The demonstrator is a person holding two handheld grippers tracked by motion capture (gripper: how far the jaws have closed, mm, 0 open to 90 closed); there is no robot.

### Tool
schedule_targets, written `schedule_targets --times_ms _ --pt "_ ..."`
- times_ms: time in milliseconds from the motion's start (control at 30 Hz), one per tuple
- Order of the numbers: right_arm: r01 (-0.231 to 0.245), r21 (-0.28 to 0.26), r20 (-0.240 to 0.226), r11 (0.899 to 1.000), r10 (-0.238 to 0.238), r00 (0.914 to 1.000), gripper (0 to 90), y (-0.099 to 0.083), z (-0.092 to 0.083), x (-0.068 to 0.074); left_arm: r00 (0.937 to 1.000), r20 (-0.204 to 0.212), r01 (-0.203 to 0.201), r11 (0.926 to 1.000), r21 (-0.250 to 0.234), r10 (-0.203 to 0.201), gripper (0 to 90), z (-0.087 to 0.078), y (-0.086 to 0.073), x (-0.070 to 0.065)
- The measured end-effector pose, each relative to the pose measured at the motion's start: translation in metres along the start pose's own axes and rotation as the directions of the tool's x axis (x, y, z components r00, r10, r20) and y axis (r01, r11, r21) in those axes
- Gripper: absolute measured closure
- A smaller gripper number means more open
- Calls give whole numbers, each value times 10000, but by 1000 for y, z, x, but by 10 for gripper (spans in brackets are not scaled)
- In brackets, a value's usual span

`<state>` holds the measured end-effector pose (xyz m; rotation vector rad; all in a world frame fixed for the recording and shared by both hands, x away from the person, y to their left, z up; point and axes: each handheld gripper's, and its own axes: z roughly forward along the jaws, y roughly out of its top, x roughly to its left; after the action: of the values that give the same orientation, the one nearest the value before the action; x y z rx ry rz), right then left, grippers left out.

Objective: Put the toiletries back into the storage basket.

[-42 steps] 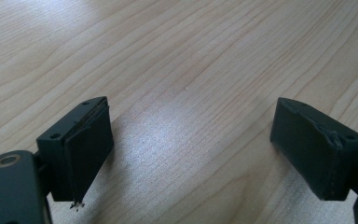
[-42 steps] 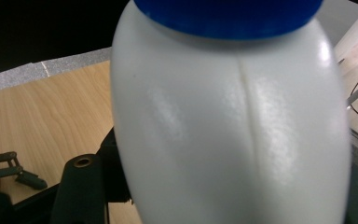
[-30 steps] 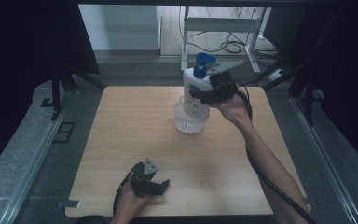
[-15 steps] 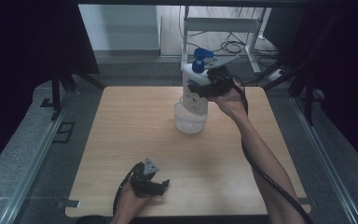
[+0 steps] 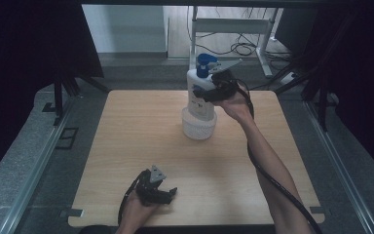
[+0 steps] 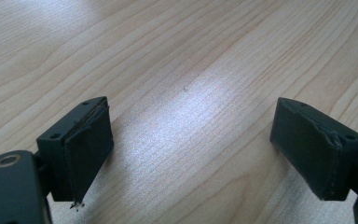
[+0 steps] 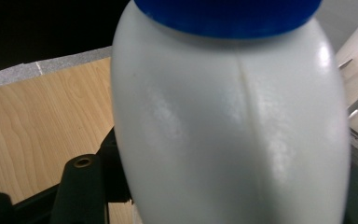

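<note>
Two jaws of the right claw (image 5: 205,93) are clamped on the white bottle (image 5: 199,95) with the blue cap (image 5: 204,62), which is held upright with its base inside the white cup (image 5: 199,128) at the far middle of the desk (image 5: 141,131). Near the front edge, the left claw (image 5: 168,193) is held open over bare wood, nothing between its jaws.
</note>
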<state>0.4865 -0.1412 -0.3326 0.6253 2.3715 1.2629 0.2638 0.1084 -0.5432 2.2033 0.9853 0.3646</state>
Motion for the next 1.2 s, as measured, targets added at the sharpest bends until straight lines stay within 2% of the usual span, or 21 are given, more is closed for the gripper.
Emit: schedule_targets --times_ms 400,633,1200 --pt "259 206 -851 9995 -240 9961 376 -9 15 -9 10000 -10 33 10000 16 -33 124 0 0 0" --pt "321 459 -1128 9984 -268 9933 376 -15 24 -12 10000 -14 43 10000 9 -43 124 0 0 0" --pt "457 589 -1742 9972 -348 9841 376 -32 41 -19 10000 -13 56 10000 4 -56 124 0 0 0"
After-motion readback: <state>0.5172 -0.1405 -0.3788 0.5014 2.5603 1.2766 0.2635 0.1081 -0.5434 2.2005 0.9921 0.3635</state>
